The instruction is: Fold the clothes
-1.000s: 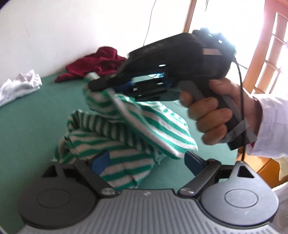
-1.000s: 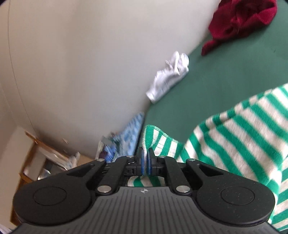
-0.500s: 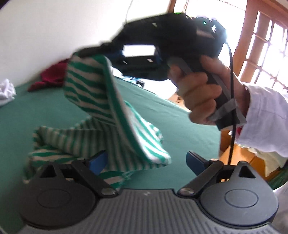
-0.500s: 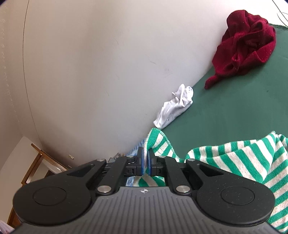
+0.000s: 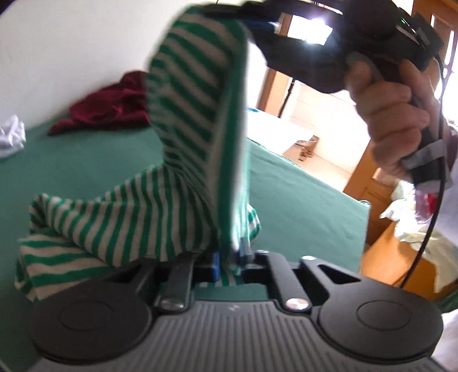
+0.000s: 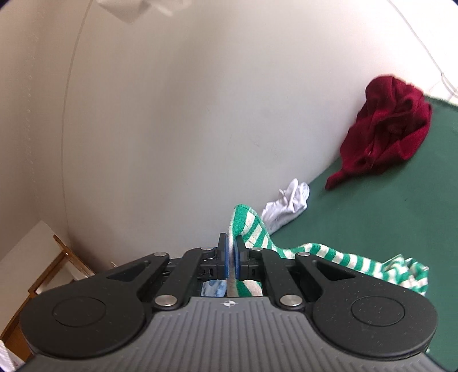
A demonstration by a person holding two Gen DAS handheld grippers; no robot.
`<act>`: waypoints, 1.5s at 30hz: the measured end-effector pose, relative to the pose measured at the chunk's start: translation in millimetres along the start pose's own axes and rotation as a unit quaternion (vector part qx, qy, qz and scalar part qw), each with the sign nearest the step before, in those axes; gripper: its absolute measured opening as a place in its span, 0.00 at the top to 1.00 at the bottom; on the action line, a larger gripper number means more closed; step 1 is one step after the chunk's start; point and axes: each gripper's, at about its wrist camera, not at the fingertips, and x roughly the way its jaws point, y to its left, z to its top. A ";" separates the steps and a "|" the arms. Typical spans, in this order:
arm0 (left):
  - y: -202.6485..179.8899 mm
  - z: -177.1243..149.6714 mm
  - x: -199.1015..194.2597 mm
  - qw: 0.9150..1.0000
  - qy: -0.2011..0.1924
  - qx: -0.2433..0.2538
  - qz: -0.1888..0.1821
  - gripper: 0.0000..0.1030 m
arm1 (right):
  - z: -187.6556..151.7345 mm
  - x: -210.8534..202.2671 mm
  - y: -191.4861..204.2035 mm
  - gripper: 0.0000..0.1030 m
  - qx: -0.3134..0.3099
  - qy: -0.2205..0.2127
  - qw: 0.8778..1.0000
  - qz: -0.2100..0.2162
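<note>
1. The left gripper (image 5: 229, 259) is clenched on the low edge of the striped shirt (image 5: 183, 160); its jaws are closing.
2. The right gripper (image 6: 231, 257), held by a hand (image 5: 392, 120), grips the shirt's top edge, raised over the green table (image 5: 300, 200).

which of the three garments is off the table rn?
The green-striped garment, pinched in both tongs. The red one and the white one lie crumpled by the wall.

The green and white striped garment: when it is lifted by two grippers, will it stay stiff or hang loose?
Probably loose: the striped garment drapes and folds between the right gripper and left gripper. It seems light and thin. It looks unlikely to slip from the pinch.
</note>
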 end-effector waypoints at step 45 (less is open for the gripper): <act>-91.1 65.2 -33.2 0.964 0.023 0.088 0.250 0.92 | -72.8 -50.8 -57.0 0.98 -0.562 0.239 0.789 -0.066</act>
